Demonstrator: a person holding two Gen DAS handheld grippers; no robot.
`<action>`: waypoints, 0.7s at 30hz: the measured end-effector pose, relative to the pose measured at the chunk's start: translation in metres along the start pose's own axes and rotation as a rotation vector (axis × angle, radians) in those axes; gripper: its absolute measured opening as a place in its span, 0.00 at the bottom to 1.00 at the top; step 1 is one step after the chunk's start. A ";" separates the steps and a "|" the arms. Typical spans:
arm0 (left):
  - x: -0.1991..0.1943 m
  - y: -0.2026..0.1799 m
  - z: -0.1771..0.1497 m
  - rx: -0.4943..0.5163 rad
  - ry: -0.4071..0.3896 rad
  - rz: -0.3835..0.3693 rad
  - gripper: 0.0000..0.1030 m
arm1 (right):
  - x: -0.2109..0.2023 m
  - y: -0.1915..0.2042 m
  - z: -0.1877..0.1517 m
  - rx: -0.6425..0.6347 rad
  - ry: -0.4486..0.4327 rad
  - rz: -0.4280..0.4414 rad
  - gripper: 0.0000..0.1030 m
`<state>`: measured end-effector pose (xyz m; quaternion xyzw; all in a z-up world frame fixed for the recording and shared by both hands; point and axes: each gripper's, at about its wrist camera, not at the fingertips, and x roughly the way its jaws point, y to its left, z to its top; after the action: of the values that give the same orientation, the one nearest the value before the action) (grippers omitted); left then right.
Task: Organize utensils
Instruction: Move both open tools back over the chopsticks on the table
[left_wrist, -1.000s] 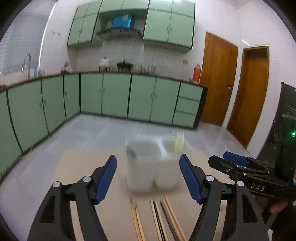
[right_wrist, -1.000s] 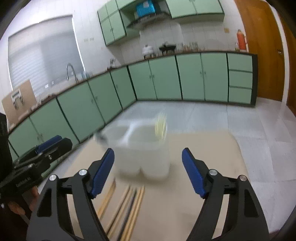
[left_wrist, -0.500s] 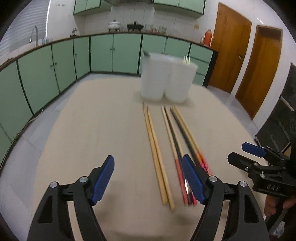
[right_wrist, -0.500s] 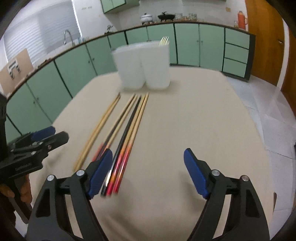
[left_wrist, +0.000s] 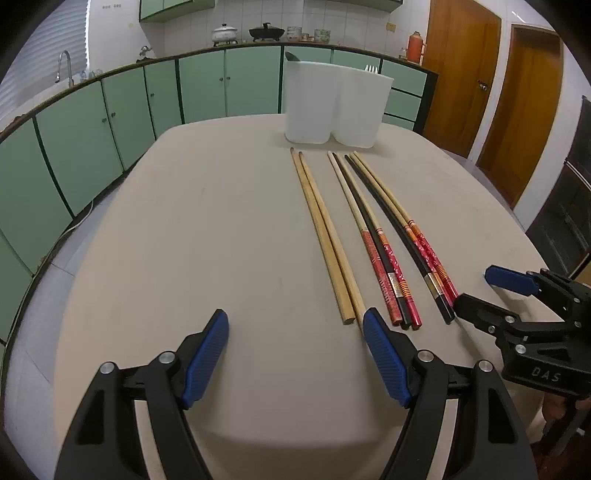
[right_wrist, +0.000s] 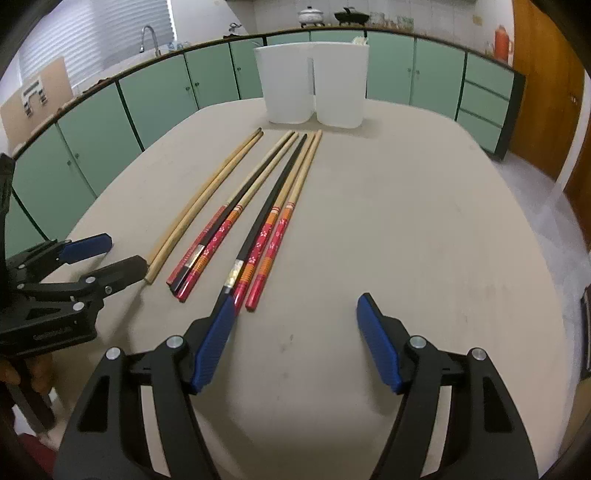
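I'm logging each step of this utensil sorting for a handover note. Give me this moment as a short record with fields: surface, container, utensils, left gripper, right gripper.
surface: beige table
container: white two-compartment holder at the far end, fork tines showing above its right compartment
utensils: plain wooden chopstick pair; two groups of red-patterned and black chopsticks beside it, all lying flat, tips toward the holder
left gripper: jaws open, nothing between them, near the plain pair's ends
right gripper: jaws closing, nothing between them, by the patterned ends

The left gripper (left_wrist: 295, 332) points downward, jaws wide apart with nothing between them. The right gripper (right_wrist: 295, 317), alongside and likewise tilted down, is closing its jaws, also empty.
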<state>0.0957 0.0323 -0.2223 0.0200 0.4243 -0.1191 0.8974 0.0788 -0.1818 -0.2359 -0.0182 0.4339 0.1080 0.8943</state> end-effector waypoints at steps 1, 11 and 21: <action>0.000 0.001 0.000 -0.001 0.001 -0.001 0.72 | 0.001 -0.001 0.001 0.000 0.000 -0.004 0.62; 0.001 -0.002 0.002 0.020 0.004 0.001 0.72 | -0.001 -0.018 0.001 0.027 -0.001 -0.053 0.58; 0.005 -0.004 0.002 0.031 0.003 0.007 0.69 | -0.001 -0.011 0.002 0.002 -0.007 -0.040 0.53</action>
<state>0.0992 0.0272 -0.2247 0.0356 0.4238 -0.1227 0.8967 0.0817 -0.1920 -0.2348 -0.0256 0.4306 0.0897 0.8977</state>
